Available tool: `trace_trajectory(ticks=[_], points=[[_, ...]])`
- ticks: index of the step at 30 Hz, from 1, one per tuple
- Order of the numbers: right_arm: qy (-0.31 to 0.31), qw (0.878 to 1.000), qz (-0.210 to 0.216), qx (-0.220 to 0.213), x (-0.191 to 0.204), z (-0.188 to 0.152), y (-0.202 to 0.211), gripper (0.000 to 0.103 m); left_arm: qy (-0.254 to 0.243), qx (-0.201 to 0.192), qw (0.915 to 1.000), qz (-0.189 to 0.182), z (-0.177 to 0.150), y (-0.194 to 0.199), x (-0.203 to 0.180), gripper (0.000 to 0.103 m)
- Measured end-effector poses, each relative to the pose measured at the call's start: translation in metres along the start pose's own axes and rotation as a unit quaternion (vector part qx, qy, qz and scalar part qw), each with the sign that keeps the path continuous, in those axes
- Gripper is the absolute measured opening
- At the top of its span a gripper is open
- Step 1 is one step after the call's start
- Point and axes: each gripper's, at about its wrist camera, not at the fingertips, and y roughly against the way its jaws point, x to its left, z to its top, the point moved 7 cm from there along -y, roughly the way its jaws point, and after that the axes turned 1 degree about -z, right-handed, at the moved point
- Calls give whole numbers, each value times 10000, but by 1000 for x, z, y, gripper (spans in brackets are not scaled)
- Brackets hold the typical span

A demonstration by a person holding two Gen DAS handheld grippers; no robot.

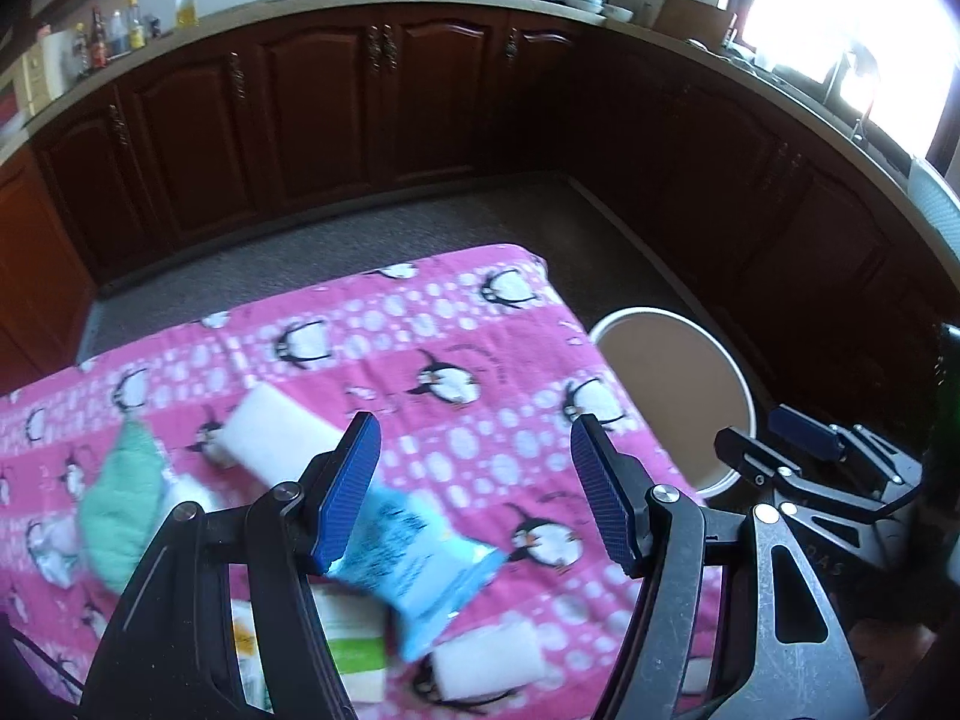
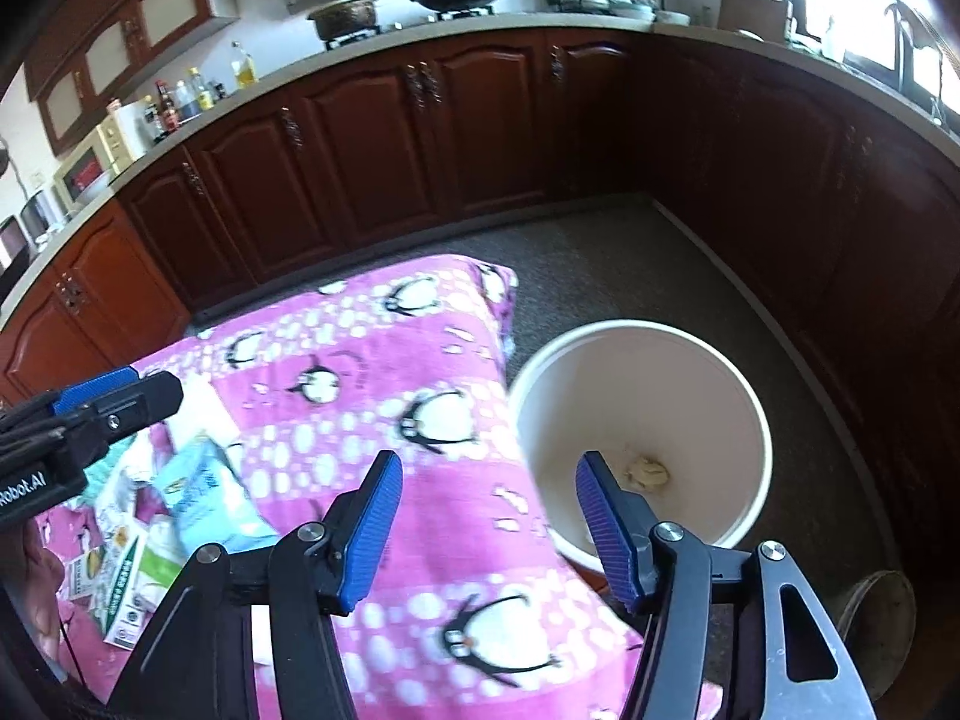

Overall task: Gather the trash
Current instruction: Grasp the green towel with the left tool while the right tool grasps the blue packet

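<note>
Both grippers, left (image 1: 474, 498) and right (image 2: 489, 525), hover with fingers apart, empty, near the bucket (image 2: 753, 414).

One bucket (image 2: 642, 438), two white blocks (image 1: 282, 438), one blue wrapper (image 1: 414, 558).

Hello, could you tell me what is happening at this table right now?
A person holding a claw in each hand is clearing trash from the pink penguin cloth into the white bucket beside it. A crumpled scrap already lies in the bucket. The right claw is open and empty at the table edge. The left claw is open above a light blue wrapper, with white blocks and other packets left.
</note>
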Motion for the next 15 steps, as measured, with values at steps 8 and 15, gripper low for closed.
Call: trace_trajectory(ticks=[8,15], points=[[415,9988,272,7,57,-5,5,66,286,-47,9994,167,-23,29,55,65],[715,9956,588,156,103,-15,-3,67,629,-2,9970,458,-51,48,116,65]])
